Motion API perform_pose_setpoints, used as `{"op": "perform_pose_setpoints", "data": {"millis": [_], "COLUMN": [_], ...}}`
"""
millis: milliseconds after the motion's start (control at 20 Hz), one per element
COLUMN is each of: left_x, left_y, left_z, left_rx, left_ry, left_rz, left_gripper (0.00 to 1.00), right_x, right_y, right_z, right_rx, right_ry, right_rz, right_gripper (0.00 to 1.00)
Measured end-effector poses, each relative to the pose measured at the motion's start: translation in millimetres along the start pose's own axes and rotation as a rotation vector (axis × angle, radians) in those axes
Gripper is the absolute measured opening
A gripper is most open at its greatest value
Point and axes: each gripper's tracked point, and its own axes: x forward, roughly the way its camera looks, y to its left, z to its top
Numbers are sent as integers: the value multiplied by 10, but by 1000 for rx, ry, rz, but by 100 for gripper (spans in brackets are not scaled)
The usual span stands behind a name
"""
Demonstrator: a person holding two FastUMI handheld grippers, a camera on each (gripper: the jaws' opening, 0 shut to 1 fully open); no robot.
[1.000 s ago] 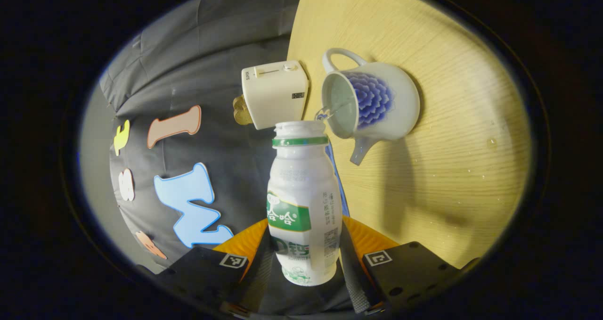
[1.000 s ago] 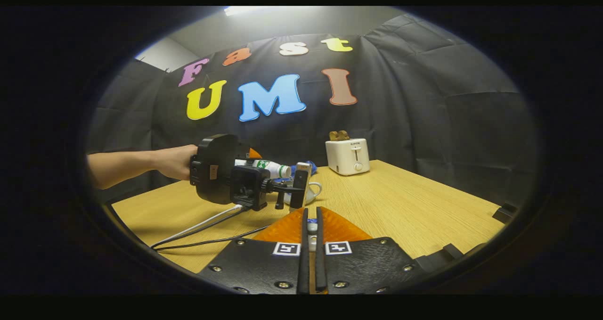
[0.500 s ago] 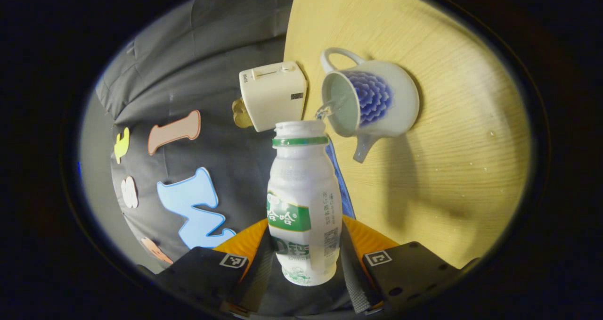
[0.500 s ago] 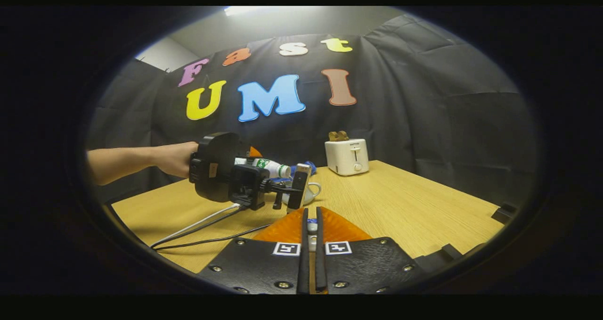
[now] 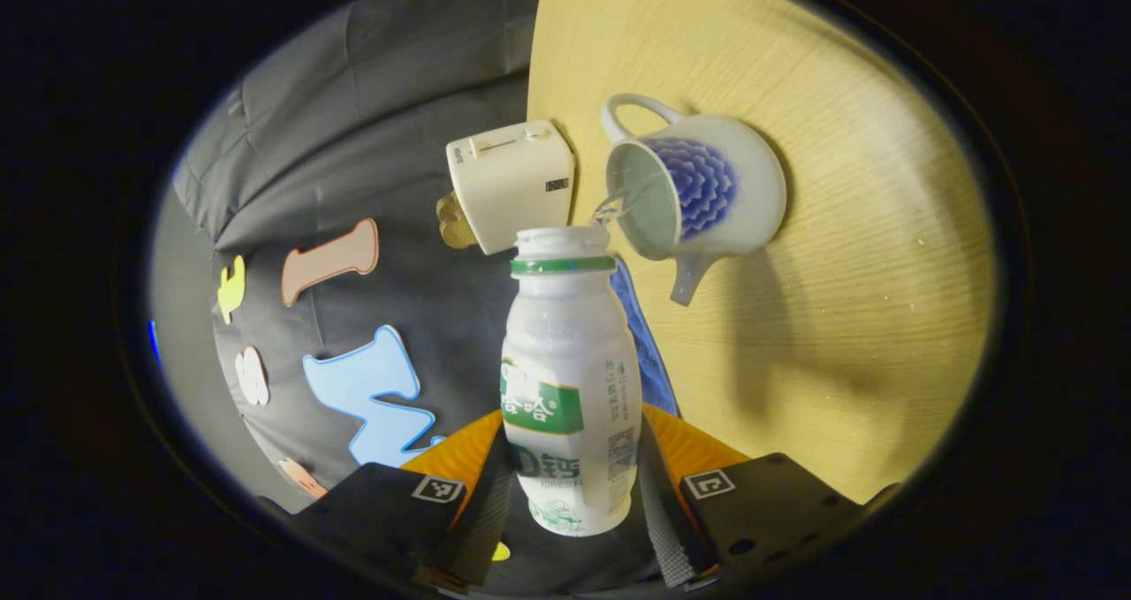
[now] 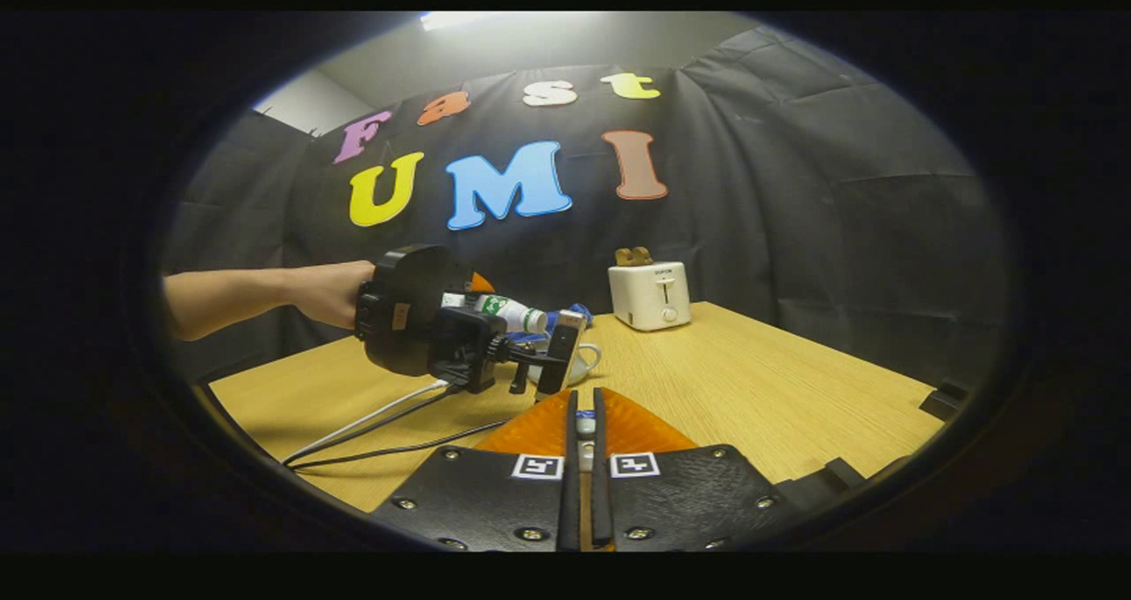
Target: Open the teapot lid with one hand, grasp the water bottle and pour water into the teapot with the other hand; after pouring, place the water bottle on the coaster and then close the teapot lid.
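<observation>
The left gripper point(image 5: 573, 494) is clamping the water bottle point(image 5: 570, 379), tipping a thin stream into the open teapot point(image 5: 698, 189) on the bench point(image 5: 839, 273). The right gripper point(image 6: 580, 459) is pinching the lid point(image 6: 584, 424). Best keeping the mouth over the opening.

Left hand-held gripper point(image 6: 530, 339) tilts water bottle point(image 6: 504, 310) over teapot point(image 6: 579, 363).
</observation>
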Motion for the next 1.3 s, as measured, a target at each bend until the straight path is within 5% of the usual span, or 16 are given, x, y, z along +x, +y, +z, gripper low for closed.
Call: {"op": "perform_pose_setpoints", "data": {"millis": [1300], "left_x": [15], "left_y": [88], "left_z": [35], "left_rx": [120], "left_ry": [-4], "left_rz": [-12], "left_gripper": [76], "right_x": [-7], "right_y": [-35], "right_z": [6], "right_rx": [5], "right_ry": [-1], "right_rz": [-2], "right_gripper": [5]}}
